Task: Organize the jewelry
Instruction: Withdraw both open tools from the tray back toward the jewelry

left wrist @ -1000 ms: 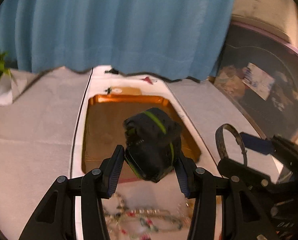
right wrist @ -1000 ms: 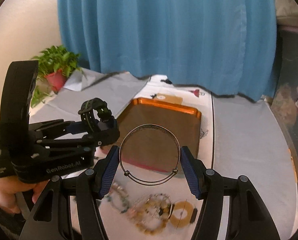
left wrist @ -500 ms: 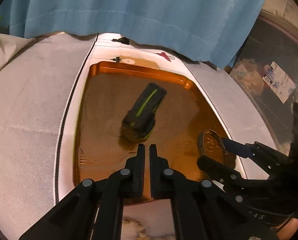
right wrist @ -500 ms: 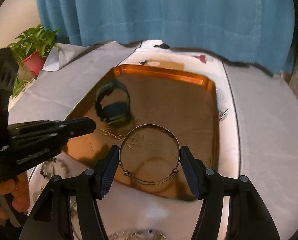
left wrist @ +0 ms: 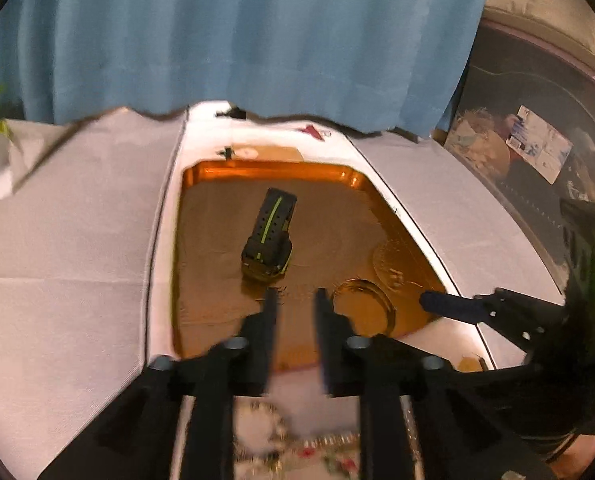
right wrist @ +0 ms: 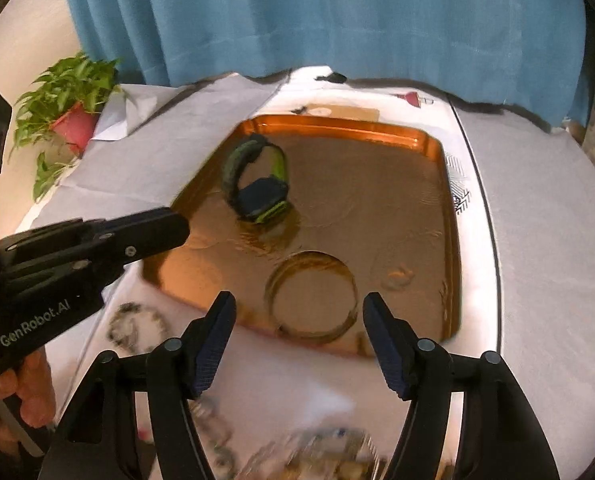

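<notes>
- Your right hand-held gripper [right wrist: 299, 338] hangs with fingers spread wide, gripping nothing, just short of the copper tray's [right wrist: 353, 126] near edge.
- The bangle [right wrist: 311, 294] lies flat in the tray, near side; the watch [right wrist: 257, 184] stands farther back, left.
- Your left hand-held gripper [left wrist: 295, 316] is slightly parted, empty.
- Beaded jewelry [right wrist: 135, 322] waits on the desk [right wrist: 537, 240], likely next.

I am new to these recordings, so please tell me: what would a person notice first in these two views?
The shiny copper tray in the middle of the white cloth catches the eye first. On it lie a black and green watch toward the far left and a thin metal bangle near the front edge. Behind hangs a blue curtain, and both grippers, left and right, hover with empty jaws.
</notes>
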